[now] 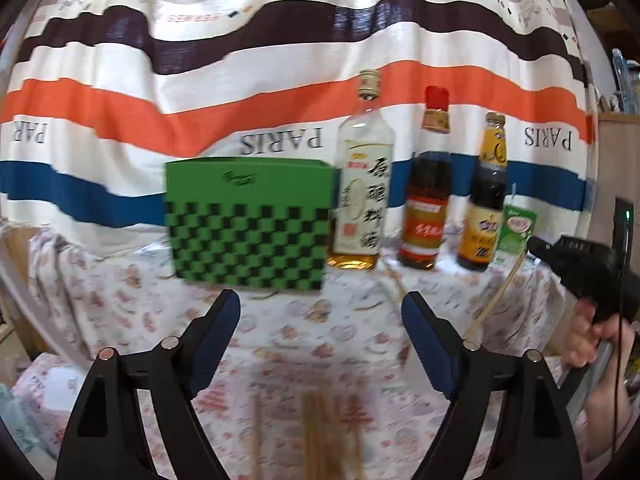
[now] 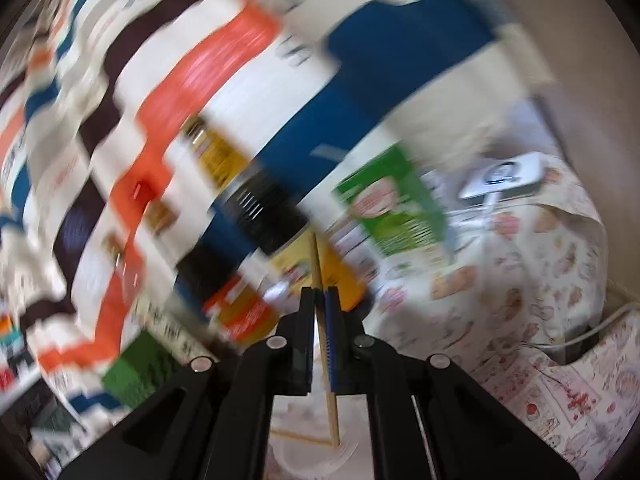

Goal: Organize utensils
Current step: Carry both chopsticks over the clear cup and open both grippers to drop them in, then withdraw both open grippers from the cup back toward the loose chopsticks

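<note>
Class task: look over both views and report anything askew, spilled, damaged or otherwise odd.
Nothing looks spilled or damaged. The three sauce bottles stand upright beside the green checkered box. Loose chopsticks lie unsorted on the tablecloth; the right hand-held gripper holds one chopstick.

Ahead of my left tongs I see a green box with a black checker pattern (image 1: 248, 224), standing on a tablecloth printed with pink motifs (image 1: 120, 300). Just right of the box stands a clear glass bottle of pale liquid (image 1: 362, 184), then a red-capped bottle of dark sauce (image 1: 426, 192), then a yellow-labelled dark bottle (image 1: 482, 200), with a small green drink carton (image 1: 514, 230) beside it. Behind them all hangs a striped cloth printed PARIS (image 1: 280, 80). Beyond my right tongs, blurred, a white device (image 2: 504, 176) lies on the tablecloth.
</note>
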{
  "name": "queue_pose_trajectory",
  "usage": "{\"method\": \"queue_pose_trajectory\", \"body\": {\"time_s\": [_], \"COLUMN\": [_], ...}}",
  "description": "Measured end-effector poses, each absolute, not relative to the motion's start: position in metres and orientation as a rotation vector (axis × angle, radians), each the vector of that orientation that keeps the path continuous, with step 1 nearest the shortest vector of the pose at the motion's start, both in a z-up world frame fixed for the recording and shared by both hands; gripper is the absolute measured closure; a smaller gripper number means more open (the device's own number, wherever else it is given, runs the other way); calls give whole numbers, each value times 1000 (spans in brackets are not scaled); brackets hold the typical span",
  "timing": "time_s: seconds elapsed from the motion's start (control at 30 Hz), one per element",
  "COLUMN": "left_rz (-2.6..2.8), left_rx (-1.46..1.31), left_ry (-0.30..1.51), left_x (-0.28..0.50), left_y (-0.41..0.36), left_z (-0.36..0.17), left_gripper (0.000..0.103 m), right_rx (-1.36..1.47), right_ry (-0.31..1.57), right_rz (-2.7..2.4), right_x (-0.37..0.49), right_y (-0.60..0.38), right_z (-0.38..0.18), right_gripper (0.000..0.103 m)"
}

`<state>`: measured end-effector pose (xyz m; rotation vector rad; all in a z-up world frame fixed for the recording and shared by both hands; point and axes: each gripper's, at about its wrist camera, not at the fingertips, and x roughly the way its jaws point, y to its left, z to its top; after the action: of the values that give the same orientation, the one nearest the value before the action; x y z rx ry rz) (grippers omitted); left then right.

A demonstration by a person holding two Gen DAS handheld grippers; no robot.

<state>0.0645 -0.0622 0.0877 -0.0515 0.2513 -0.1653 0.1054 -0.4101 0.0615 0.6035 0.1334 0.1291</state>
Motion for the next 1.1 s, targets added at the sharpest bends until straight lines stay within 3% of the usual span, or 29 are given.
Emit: {"method": "queue_pose_trajectory", "body": {"time_s": [0.33, 0.37, 0.43, 0.6, 0.77, 1.1], "left_rz": [-86, -61, 1, 6, 35, 42], "left_rx": [-45, -30, -11, -96, -135, -181], "left_ry": [246, 252, 273, 342, 325, 388], "left_x": [56, 59, 67, 79, 78, 91], "left_y": [-45, -44, -41, -25, -14, 2], "left_z": [59, 56, 50, 41, 42, 35], "left_gripper": [8, 8, 8, 8, 2, 1], "right_rx": [339, 321, 293, 285, 261, 166], "right_ry": [308, 310, 310, 277, 310, 323], "right_rz": [169, 168, 133, 101, 130, 218], "right_x": [121, 120, 115, 97, 85, 69], "right_y": [-342, -338, -330, -323, -312, -284], "right_z": [63, 65, 68, 82, 96, 102], "right_gripper": [97, 92, 60, 43, 38, 27]}}
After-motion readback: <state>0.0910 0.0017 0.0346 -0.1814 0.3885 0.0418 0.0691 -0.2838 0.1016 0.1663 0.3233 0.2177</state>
